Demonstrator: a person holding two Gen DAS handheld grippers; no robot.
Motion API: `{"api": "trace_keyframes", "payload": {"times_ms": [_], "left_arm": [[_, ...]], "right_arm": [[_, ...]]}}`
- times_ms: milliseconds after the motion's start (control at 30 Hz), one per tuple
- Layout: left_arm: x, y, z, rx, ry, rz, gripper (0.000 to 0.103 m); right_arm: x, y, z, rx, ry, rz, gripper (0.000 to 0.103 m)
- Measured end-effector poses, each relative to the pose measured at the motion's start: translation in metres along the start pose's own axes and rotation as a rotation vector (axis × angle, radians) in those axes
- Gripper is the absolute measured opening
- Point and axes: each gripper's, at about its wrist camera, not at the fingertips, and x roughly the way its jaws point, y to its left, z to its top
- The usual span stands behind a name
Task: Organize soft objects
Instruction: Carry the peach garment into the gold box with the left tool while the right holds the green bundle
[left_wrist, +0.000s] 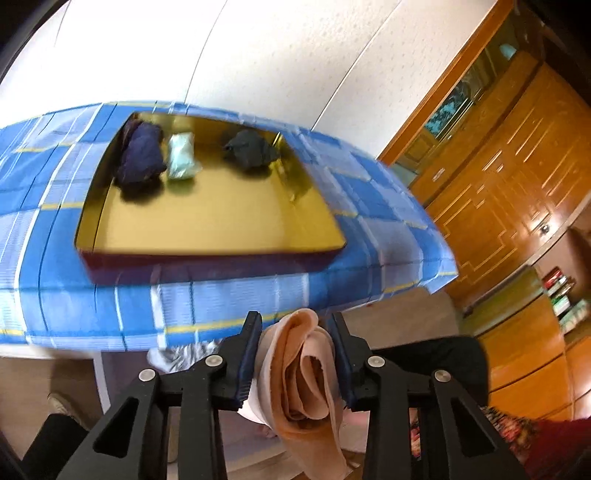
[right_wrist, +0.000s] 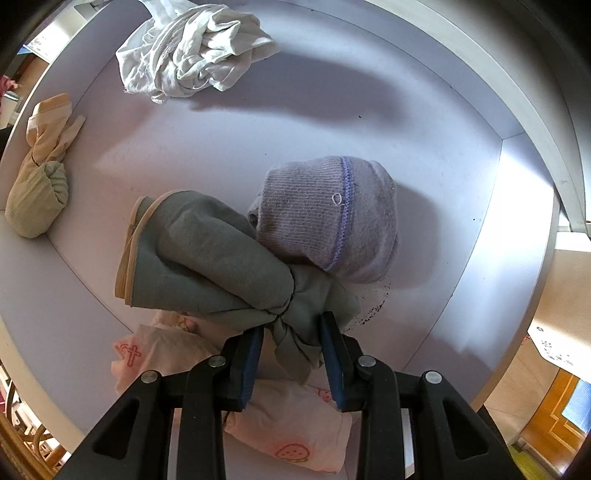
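1. My left tool (left_wrist: 295, 354) was clamped on a rolled peach cloth (left_wrist: 303, 373). The roll stood between the pads, its loose end hanging below, so the bundle stayed together in the air.
2. My right tool (right_wrist: 291, 354) pointed down, pinched on the knotted neck of a grey-green bundle (right_wrist: 207, 258). I judged the knot the firmest place to hold something that limp.
3. Just beside that bundle lay a lilac knitted sock ball (right_wrist: 332, 218), touching it. A pink printed cloth (right_wrist: 288, 432) lay under my right tool. Farther off were a tan bundle (right_wrist: 37, 184) and a crumpled white cloth (right_wrist: 192, 48), all on a pale counter (right_wrist: 424, 166) with a raised rim.
4. Ahead of my left tool, a gold-lined tray (left_wrist: 221, 221) sat on a blue checked cloth (left_wrist: 369, 184). It held a navy bundle (left_wrist: 142, 155), a mint bundle (left_wrist: 181, 155) and a black bundle (left_wrist: 251, 149) along its far side, probably the sorted ones.
5. Beyond were a white wall (left_wrist: 258, 55) and wooden cabinets (left_wrist: 517, 166).
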Motion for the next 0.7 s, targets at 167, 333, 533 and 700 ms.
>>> {"api": "trace_keyframes", "payload": {"times_ms": [167, 333, 533, 700], "left_arm": [[-0.017, -0.009, 0.054, -0.009, -0.079, -0.047, 0.037], [-0.013, -0.018, 0.117, -0.013, -0.125, -0.058, 0.036], [0.034, -0.002, 0.165, -0.029, -0.057, 0.033, 0.029], [0.081, 0.017, 0.183, -0.041, -0.004, 0.12, 0.028]], "right_arm": [[0.004, -0.002, -0.001, 0.008, -0.002, 0.007, 0.031], [0.007, -0.004, -0.001, 0.009, 0.0, 0.01, 0.031], [0.007, -0.01, -0.001, 0.021, 0.0, 0.024, 0.031], [0.009, -0.015, -0.001, 0.03, -0.002, 0.036, 0.031]]}}
